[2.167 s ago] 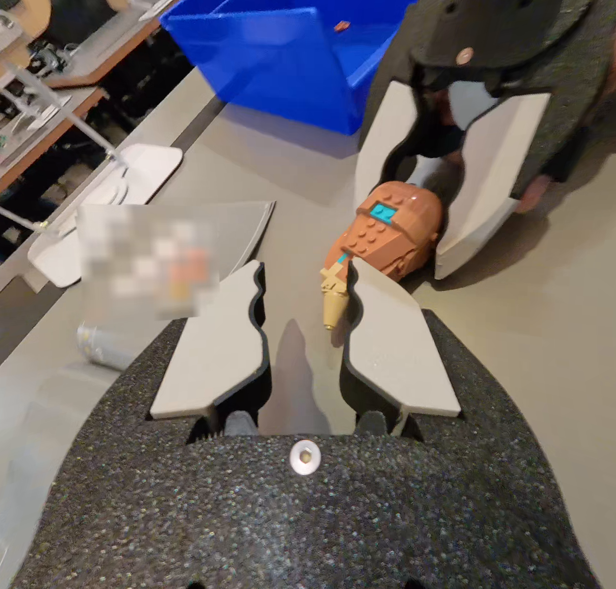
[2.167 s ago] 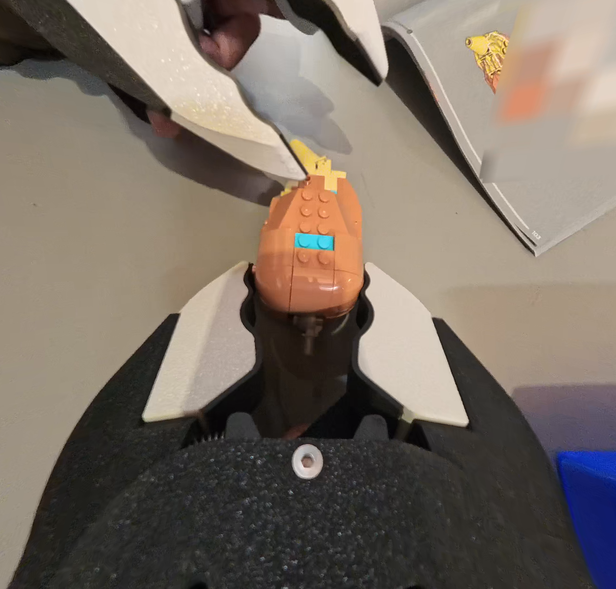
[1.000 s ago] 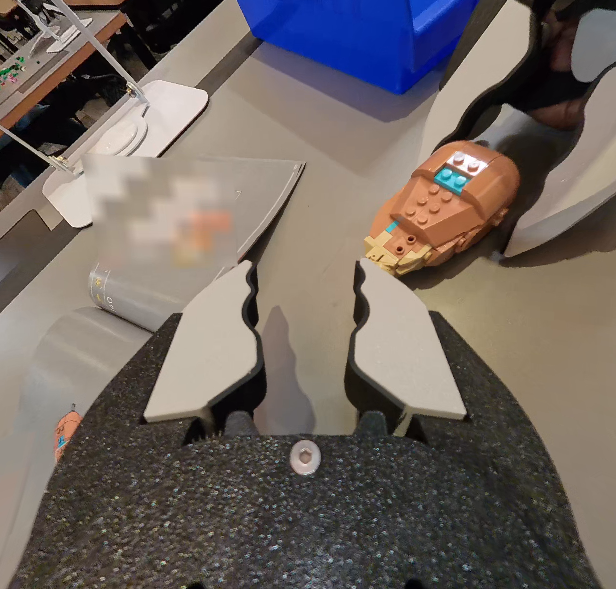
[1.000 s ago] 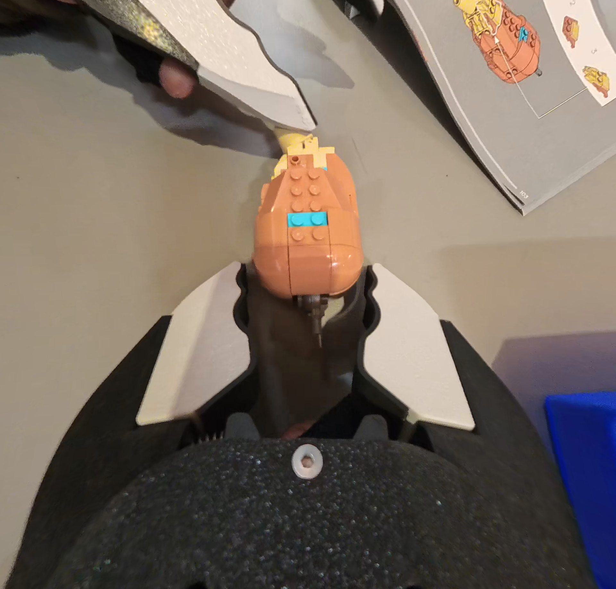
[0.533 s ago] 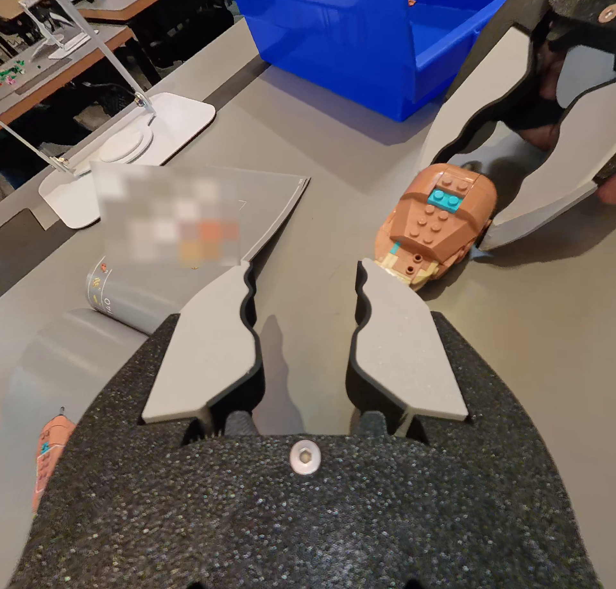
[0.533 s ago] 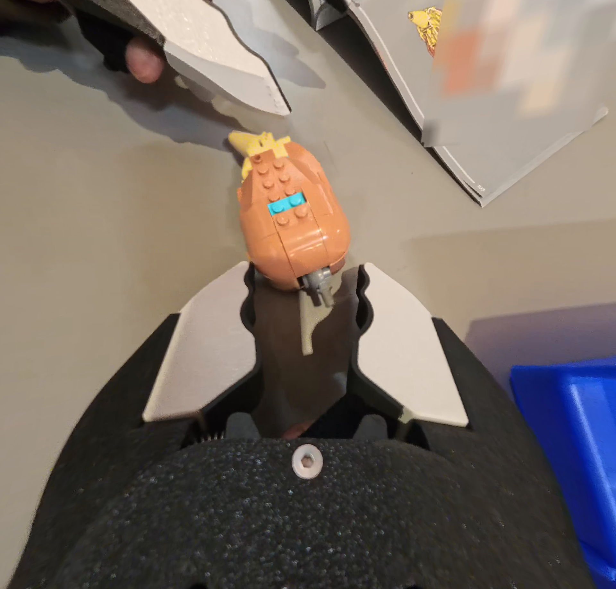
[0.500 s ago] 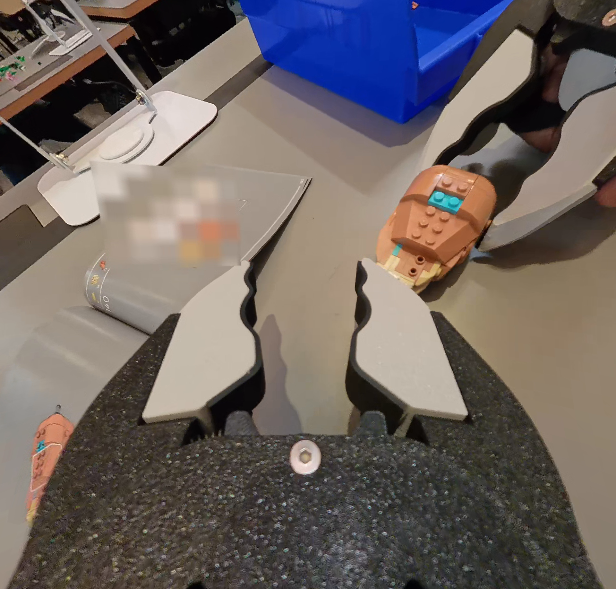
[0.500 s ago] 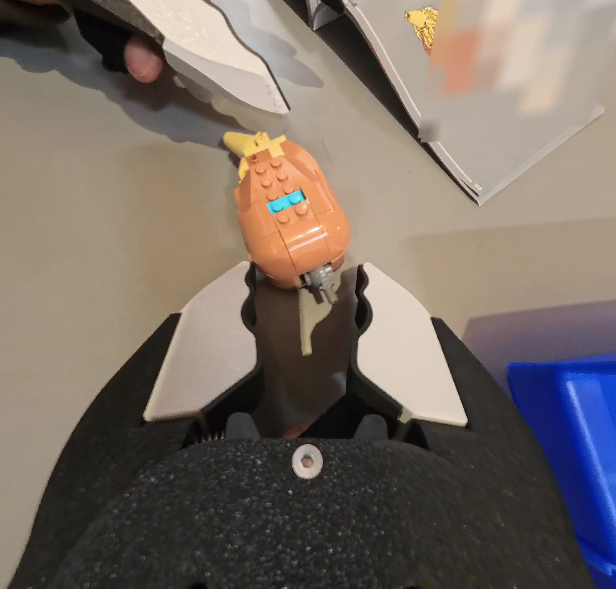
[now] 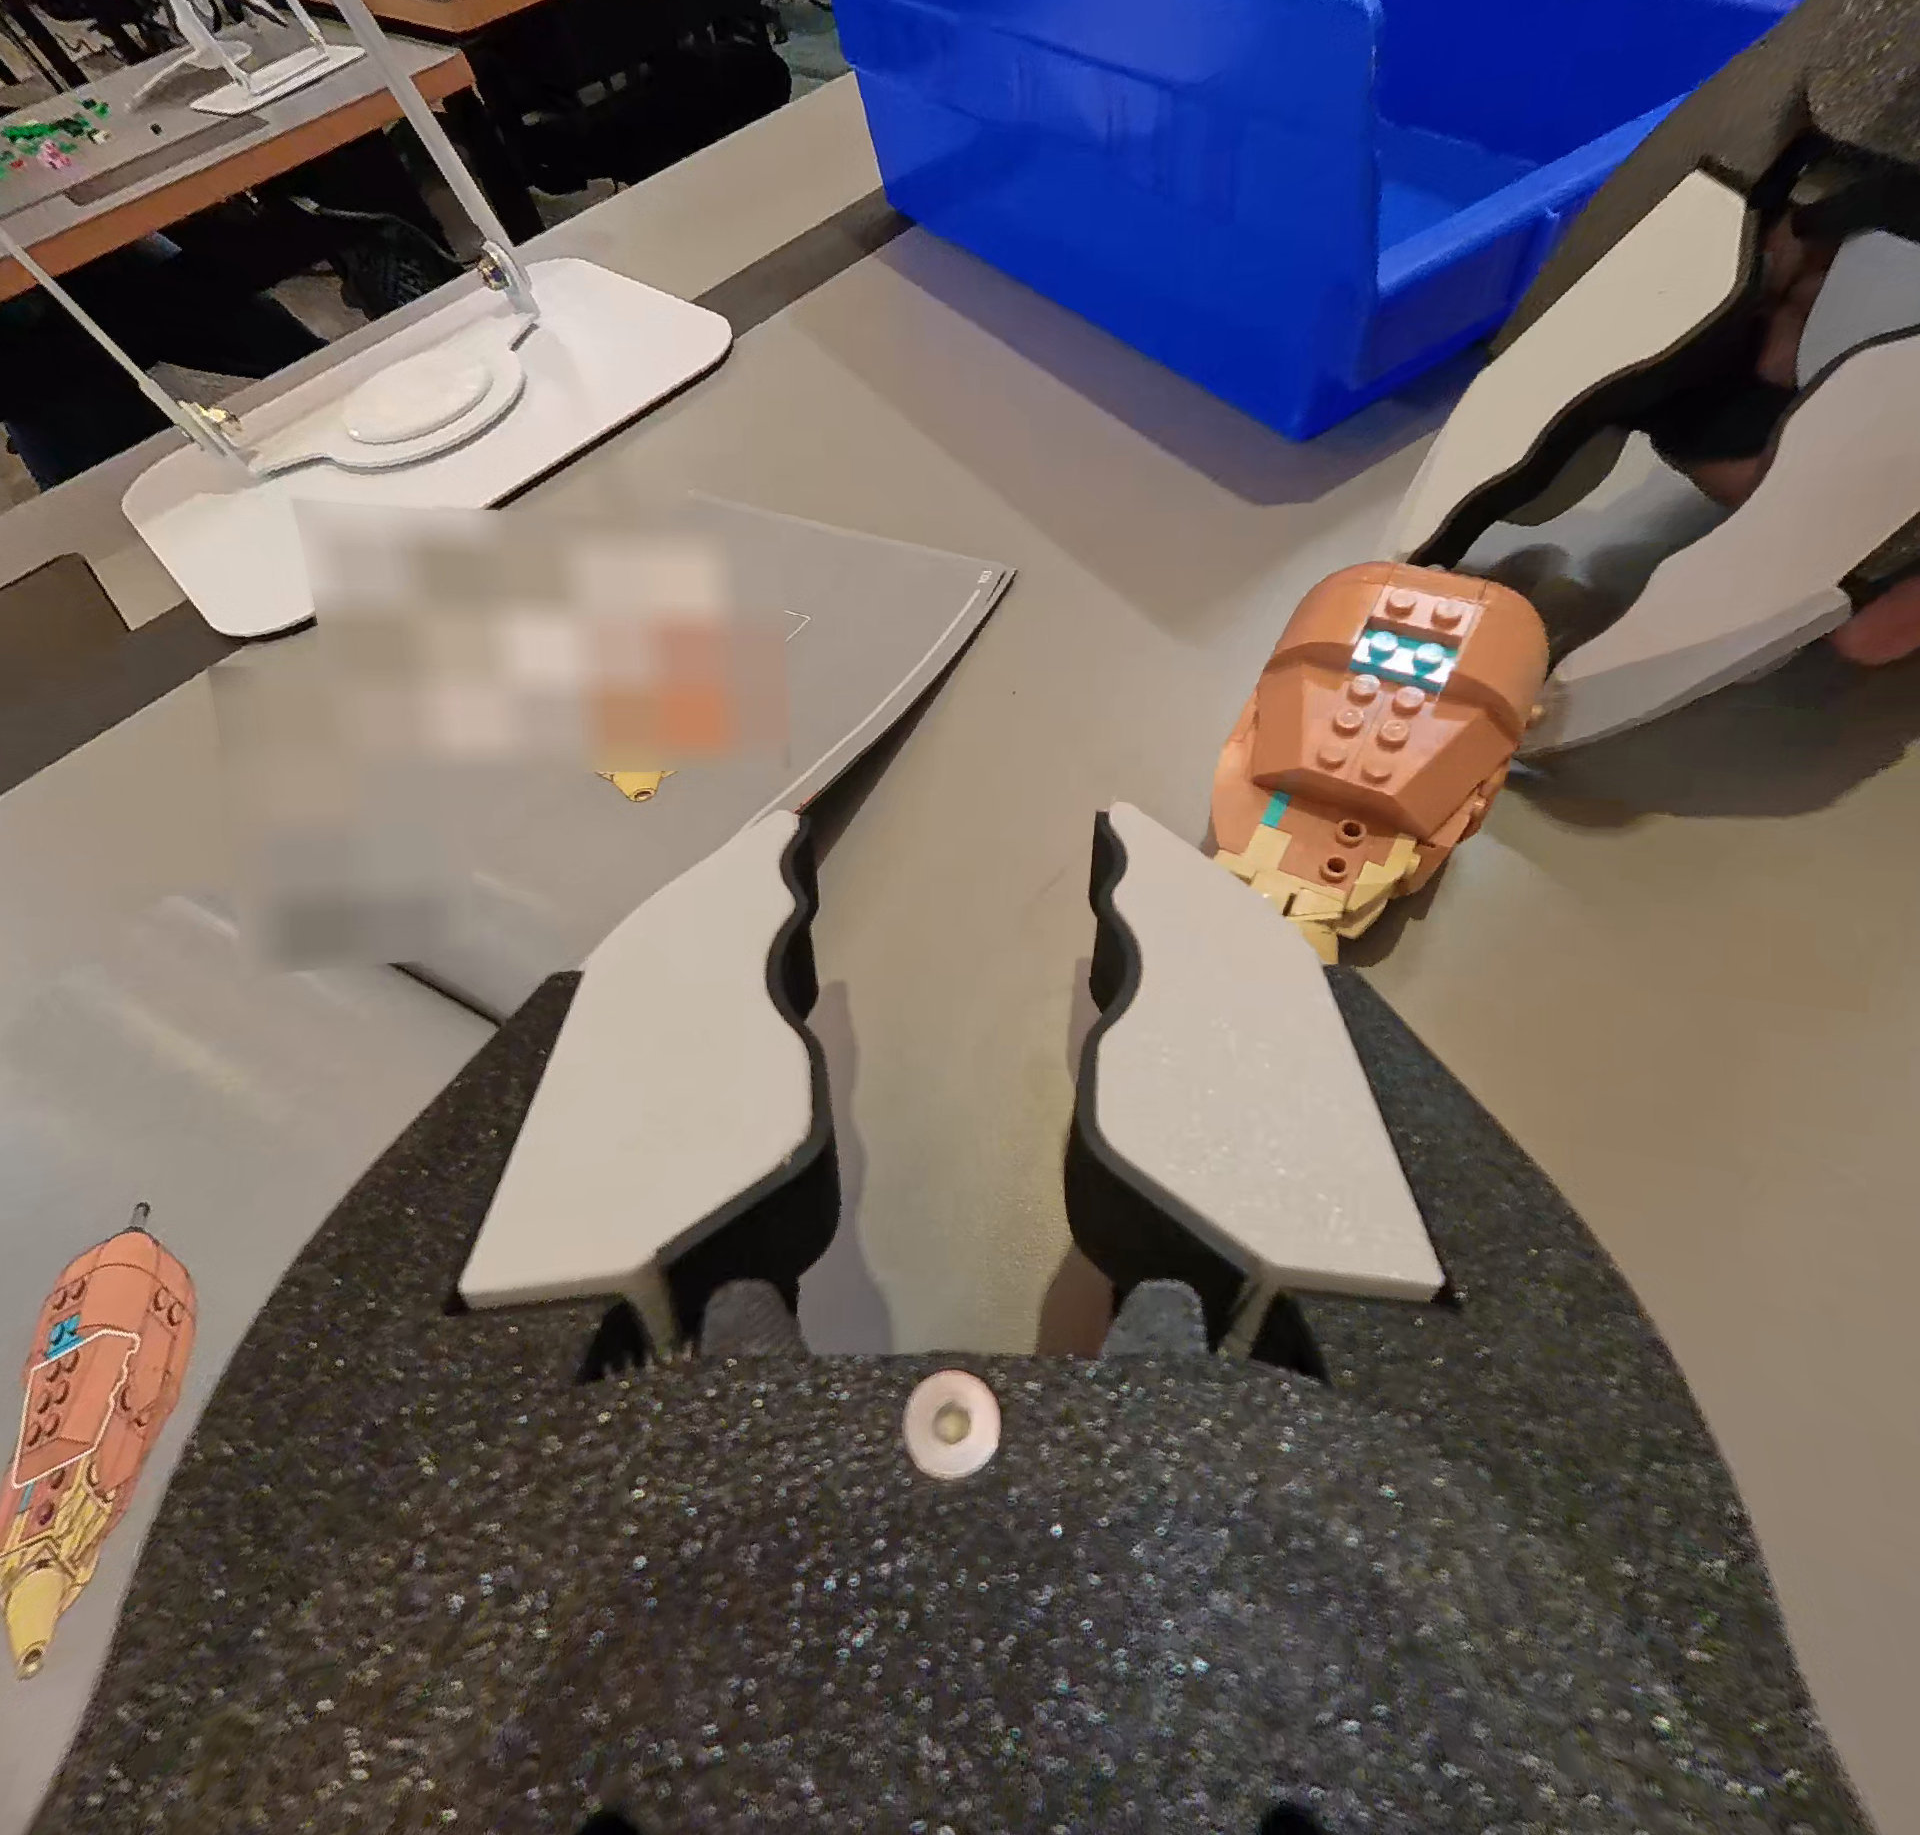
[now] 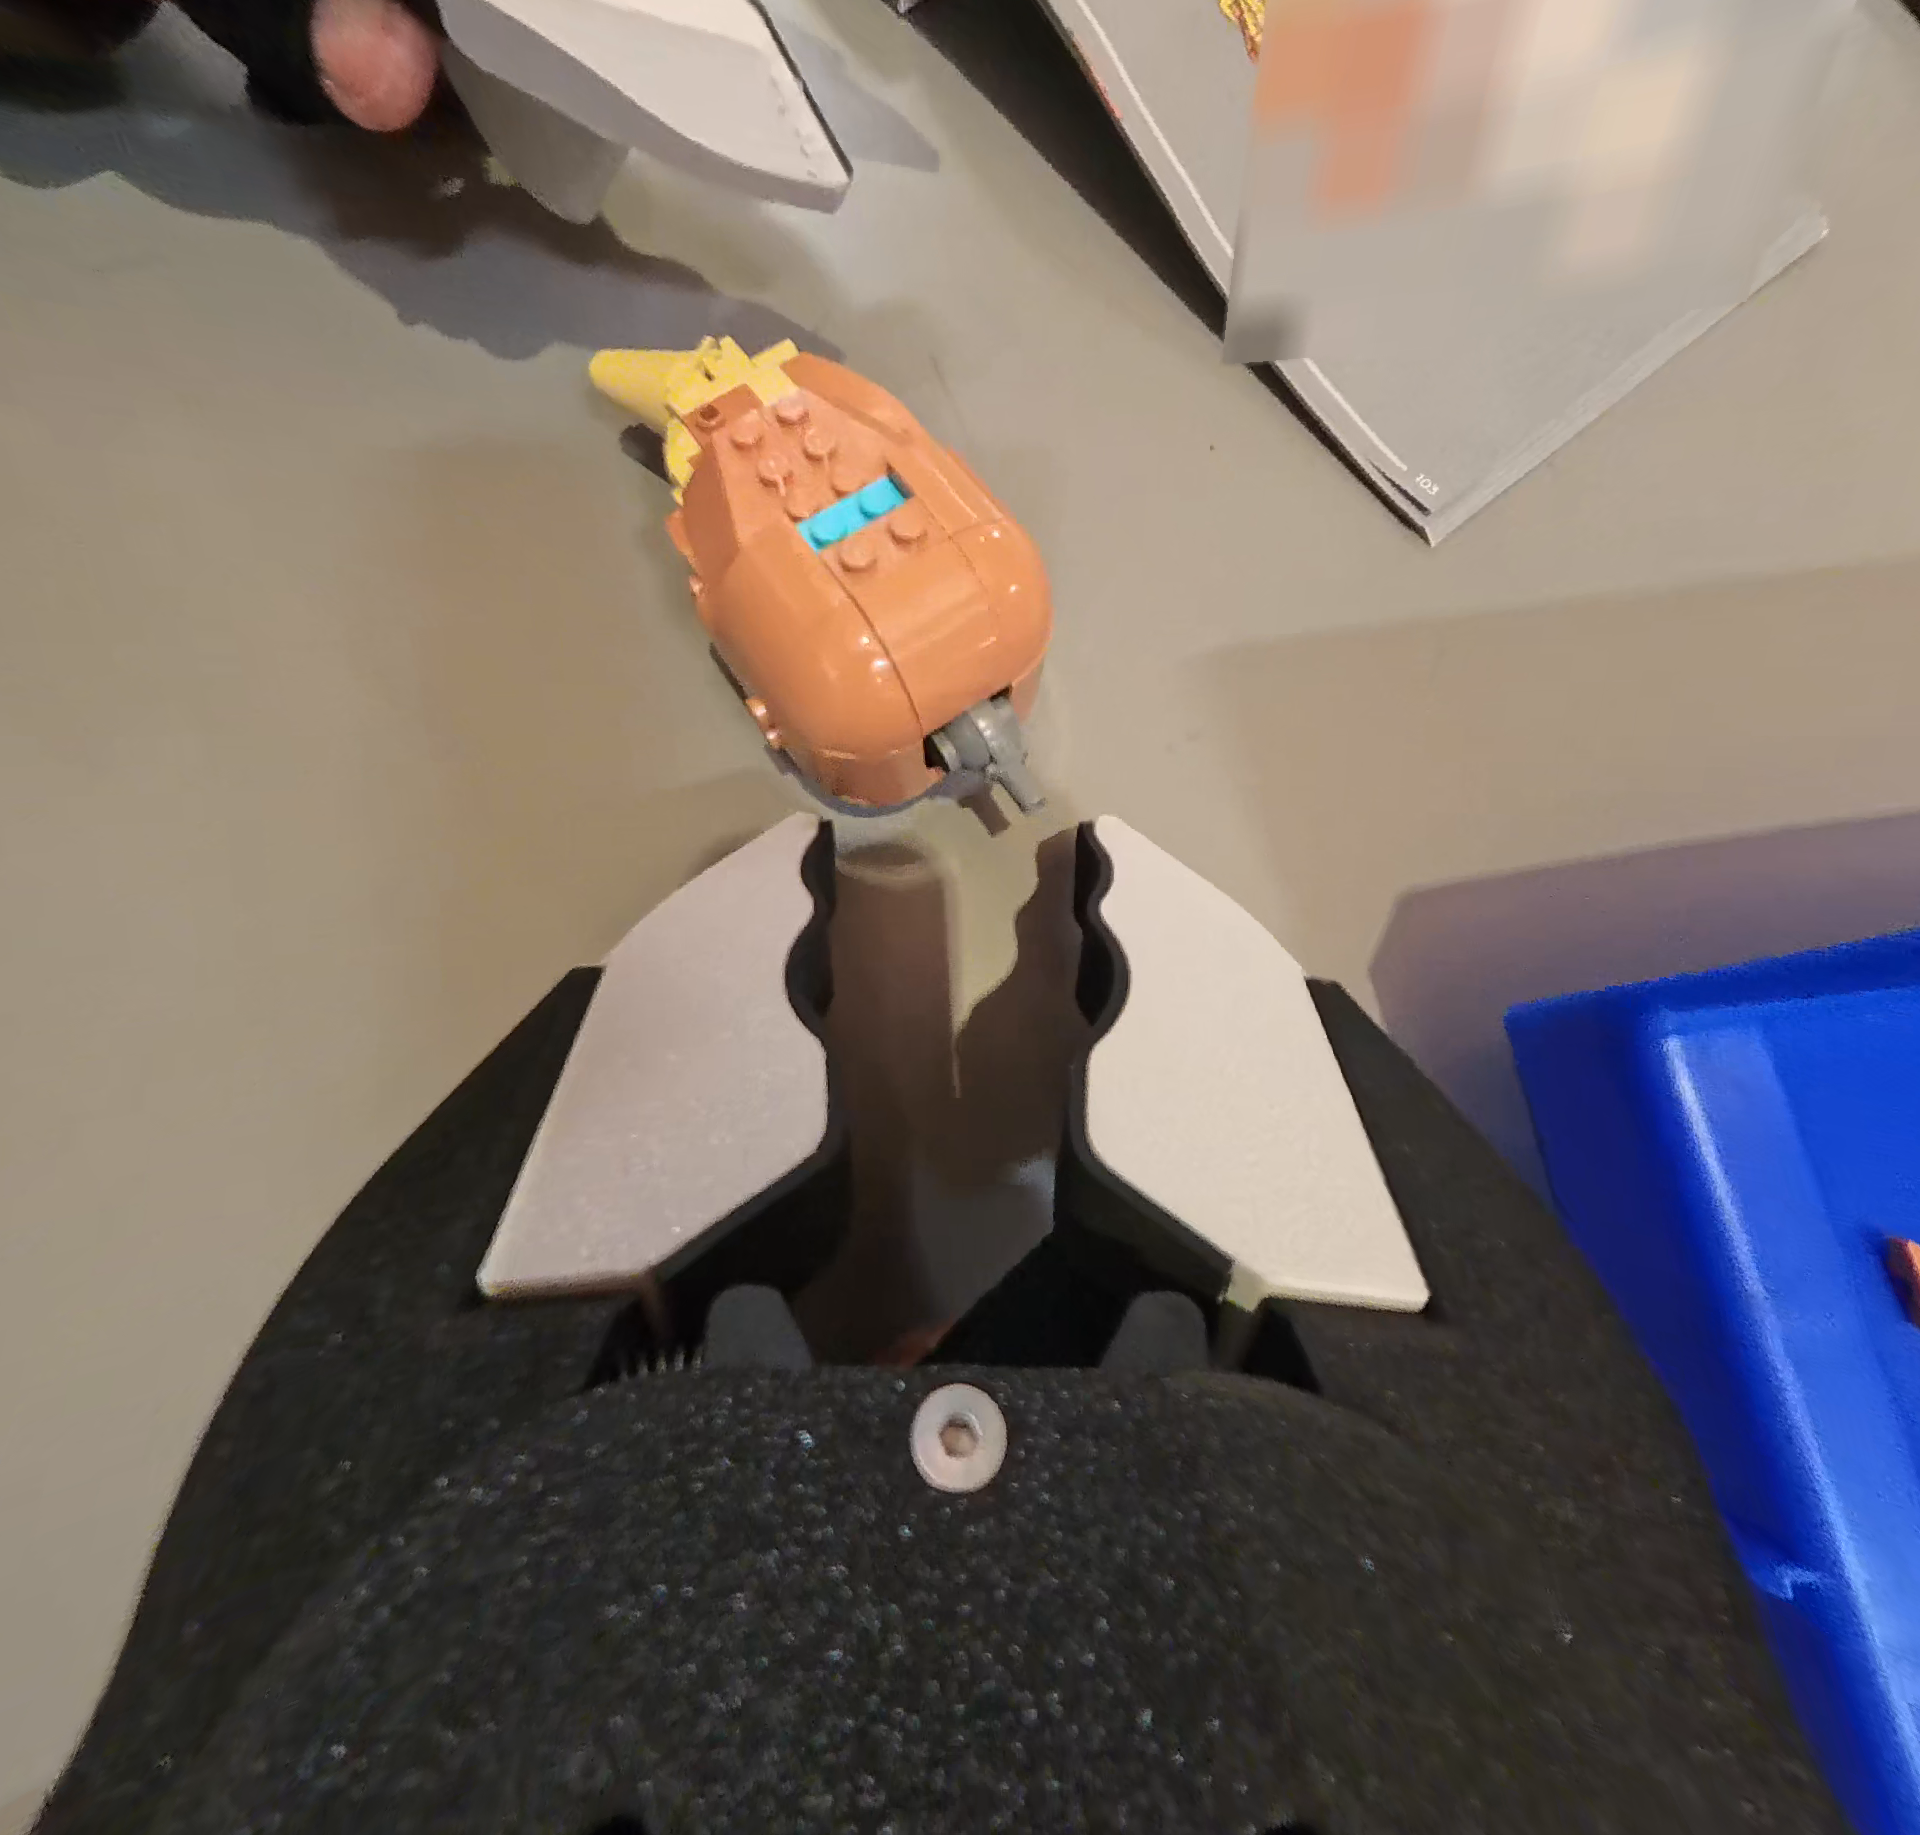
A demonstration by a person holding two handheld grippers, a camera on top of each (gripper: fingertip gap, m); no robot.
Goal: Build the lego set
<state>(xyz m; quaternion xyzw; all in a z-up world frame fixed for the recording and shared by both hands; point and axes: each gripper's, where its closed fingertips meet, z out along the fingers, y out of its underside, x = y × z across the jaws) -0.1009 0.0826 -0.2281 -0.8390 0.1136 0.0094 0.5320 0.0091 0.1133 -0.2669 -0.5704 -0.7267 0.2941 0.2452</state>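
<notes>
Both your hand-held grippers gape empty; the orange-brown brick-built lego body lies lengthwise just ahead of your right hand-held gripper, nearer than your left hand-held gripper.

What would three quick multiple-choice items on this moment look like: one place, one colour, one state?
1. Where does the orange lego model lie?
A. in the blue bin
B. on the grey table
C. on the instruction booklet

2. What colour is the small plate among the studs on the model's top?
A. turquoise
B. red
C. white

3. How is the right hand-held gripper?
A. shut on the model
B. shut on nothing
C. open, model just past its tips

Key: B, it rests on the table, apart from the blue bin and the instruction booklet; A, turquoise shows in both views; C, a gap shows between its fingers.
</notes>
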